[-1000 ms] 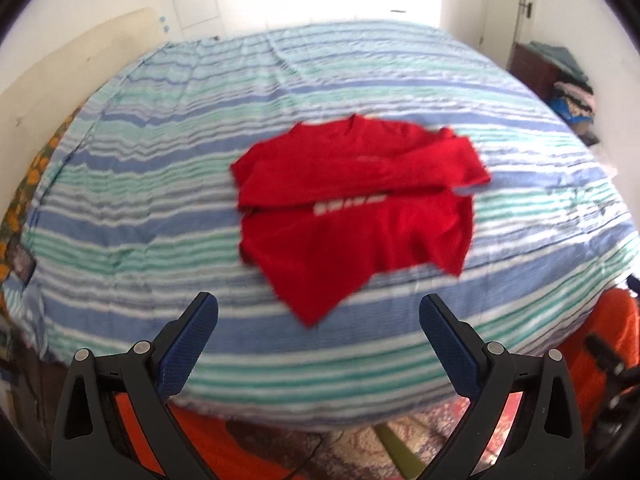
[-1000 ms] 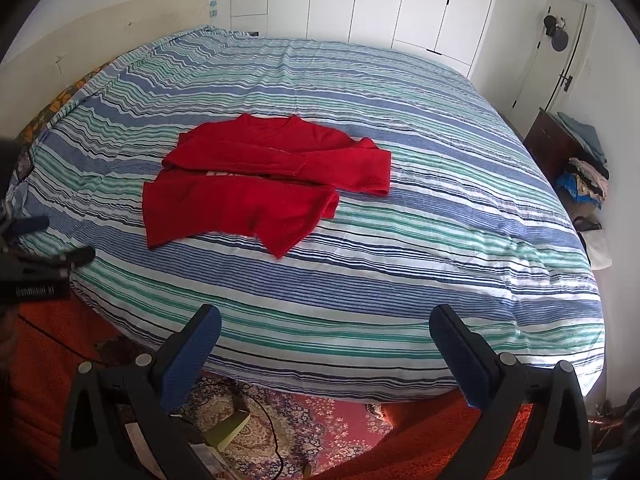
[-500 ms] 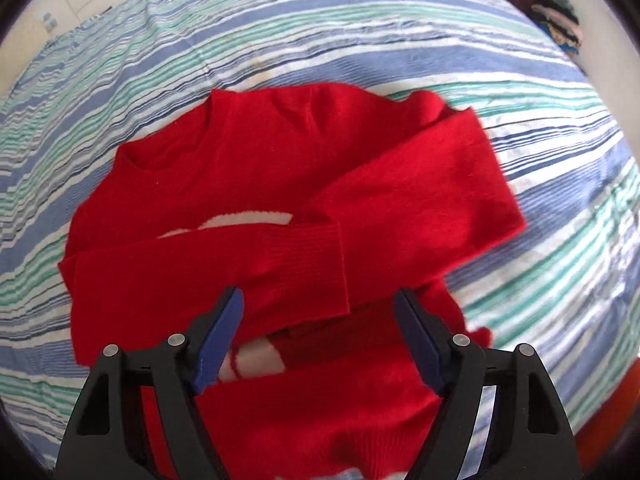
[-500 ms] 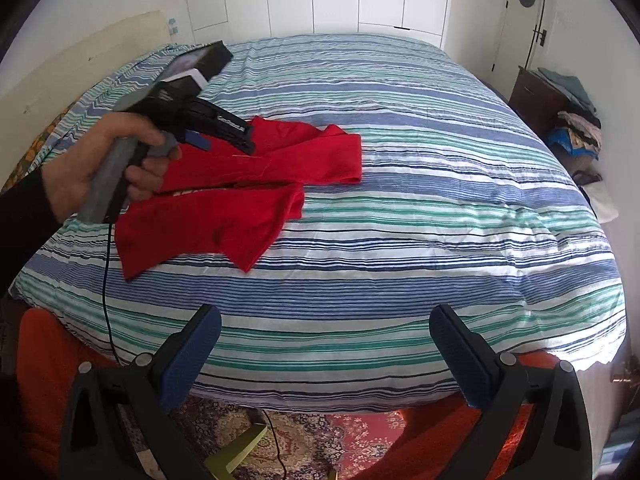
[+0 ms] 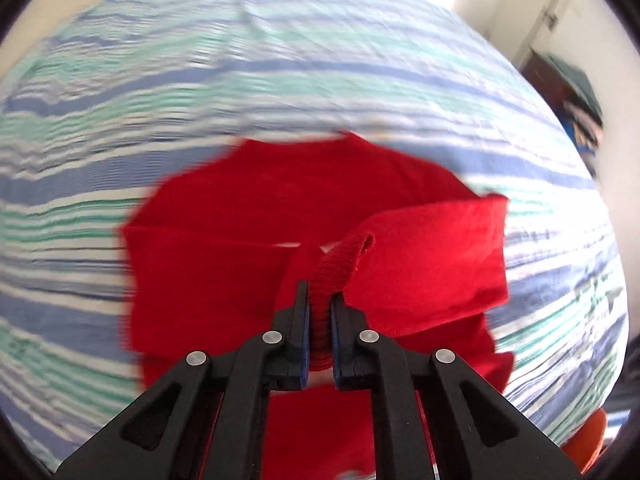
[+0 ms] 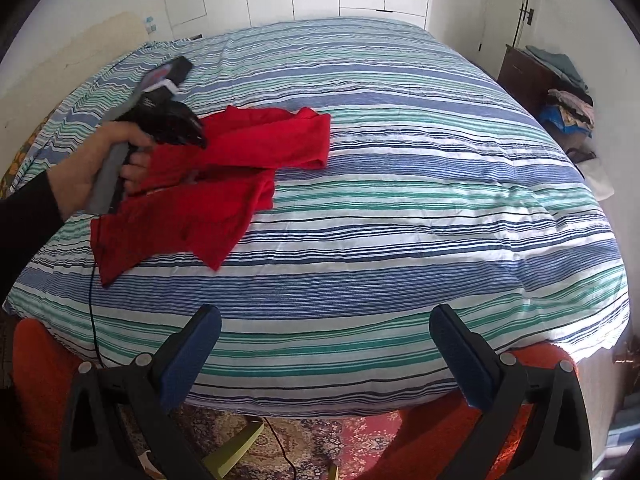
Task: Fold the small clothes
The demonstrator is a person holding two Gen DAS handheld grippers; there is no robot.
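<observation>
Left gripper clamped on red sweater ribbed cuff | right gripper spread, idle | knit judged soft, light, limp; cuffs, hems judged the best holds.

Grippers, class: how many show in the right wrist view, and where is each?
2. The right gripper hangs open at the near bed edge; the left gripper, hand-held at far left, is on the red sweater.

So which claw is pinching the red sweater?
The left claw: its fingers are squeezed shut on the red sweater's ribbed cuff. The right claw is wide open, hanging off the bed's edge, touching nothing.
</observation>
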